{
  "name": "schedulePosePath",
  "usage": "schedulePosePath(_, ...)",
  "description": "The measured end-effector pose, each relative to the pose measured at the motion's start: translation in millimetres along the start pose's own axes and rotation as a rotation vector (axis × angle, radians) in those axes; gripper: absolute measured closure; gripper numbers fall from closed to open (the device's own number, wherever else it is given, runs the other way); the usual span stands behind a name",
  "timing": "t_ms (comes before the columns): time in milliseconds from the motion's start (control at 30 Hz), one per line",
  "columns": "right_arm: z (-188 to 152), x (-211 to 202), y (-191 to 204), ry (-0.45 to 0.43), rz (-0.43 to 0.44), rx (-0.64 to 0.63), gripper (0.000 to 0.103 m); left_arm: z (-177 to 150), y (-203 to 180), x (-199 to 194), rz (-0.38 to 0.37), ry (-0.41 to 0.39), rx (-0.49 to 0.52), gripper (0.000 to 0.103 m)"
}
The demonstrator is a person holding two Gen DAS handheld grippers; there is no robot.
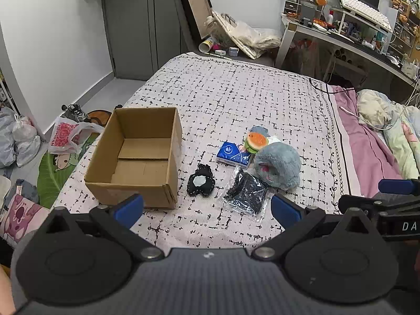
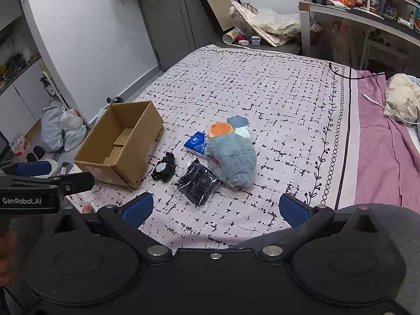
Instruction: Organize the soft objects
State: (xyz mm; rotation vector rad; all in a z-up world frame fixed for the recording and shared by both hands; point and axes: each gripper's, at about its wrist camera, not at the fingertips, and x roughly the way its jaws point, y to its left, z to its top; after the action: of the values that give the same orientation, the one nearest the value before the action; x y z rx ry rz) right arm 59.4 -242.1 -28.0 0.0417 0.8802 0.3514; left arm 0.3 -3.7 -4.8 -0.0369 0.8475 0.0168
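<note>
An open, empty cardboard box (image 1: 136, 155) (image 2: 118, 147) stands on the bed at the left. Right of it lie a small black plush (image 1: 200, 181) (image 2: 164, 169), a black item in a clear bag (image 1: 245, 193) (image 2: 198, 183), a blue tissue pack (image 1: 233, 153) (image 2: 195, 141), a burger plush (image 1: 256, 141) (image 2: 220, 130) and a grey-blue furry plush (image 1: 278, 165) (image 2: 232, 160). My left gripper (image 1: 207, 210) is open and empty, above the bed short of the objects. My right gripper (image 2: 215, 208) is open and empty, likewise short of them.
The patterned bedspread (image 1: 236, 92) stretches beyond the objects. Pink sheet and bedding (image 1: 372, 141) lie at the right. Bags (image 1: 21, 136) and a mat sit on the floor left of the bed. A cluttered desk (image 1: 354, 26) stands far right.
</note>
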Motion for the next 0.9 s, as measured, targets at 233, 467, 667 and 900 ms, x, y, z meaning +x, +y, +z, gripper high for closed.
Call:
schedulePosePath(233,0,6,-10,0.024,0.013,0.046,0.0,1,-1,8,-0.012,0.017,-0.009,0.001)
schedulePosePath(467,2,14,-20,0.024,0.021,0.056,0.0,4,-6,23,-0.028,0.03,-0.015,0.001)
schedulePosePath(667,13,26,-32,0.015,0.046,0.113,0.0,6,-12,37,-0.075,0.033,-0.031,0.001)
schedulePosePath(900,24,42,-43,0.009,0.06,0.153,0.0,10,-14,57,-0.095,0.043,-0.061,0.003)
